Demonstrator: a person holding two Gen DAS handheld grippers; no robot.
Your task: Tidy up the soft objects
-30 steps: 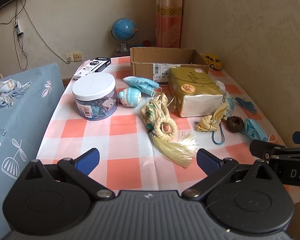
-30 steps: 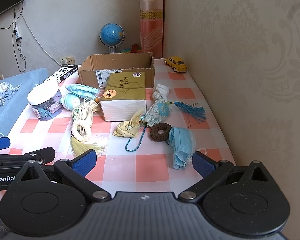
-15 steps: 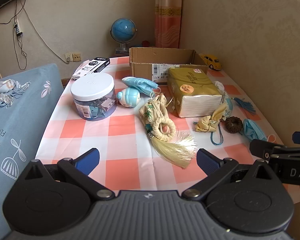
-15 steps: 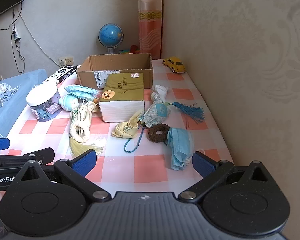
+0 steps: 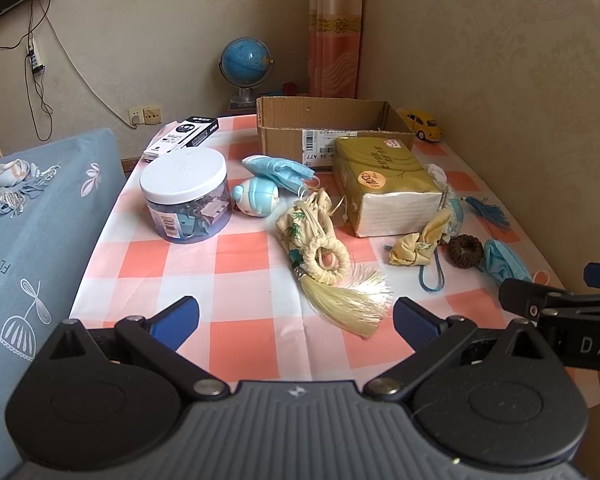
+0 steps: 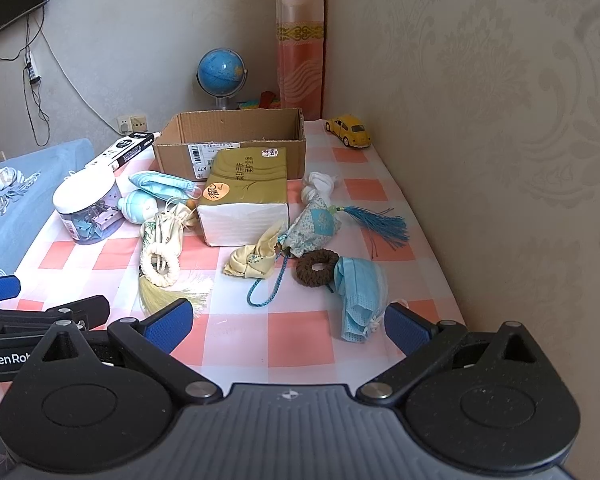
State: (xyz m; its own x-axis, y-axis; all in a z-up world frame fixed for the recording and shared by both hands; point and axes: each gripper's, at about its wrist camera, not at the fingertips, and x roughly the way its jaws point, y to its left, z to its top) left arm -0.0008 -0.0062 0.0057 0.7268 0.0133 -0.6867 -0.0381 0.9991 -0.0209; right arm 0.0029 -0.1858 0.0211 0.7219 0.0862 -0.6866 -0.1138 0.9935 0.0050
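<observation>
Checked pink-and-white cloth covers the table (image 5: 240,264), set against a papered wall. Both grippers are held low at the near edge, each spread wide with nothing between its fingers. From the right gripper (image 6: 286,322), the crumpled blue mask (image 6: 358,292) is found just ahead at about one o'clock, its long axis running roughly twelve to six. From the left gripper (image 5: 296,318), the cream tassel pouch (image 5: 320,248) is seen at twelve. The mask is judged nearer the right. An open cardboard box (image 6: 230,140) stands beyond, at twelve.
</observation>
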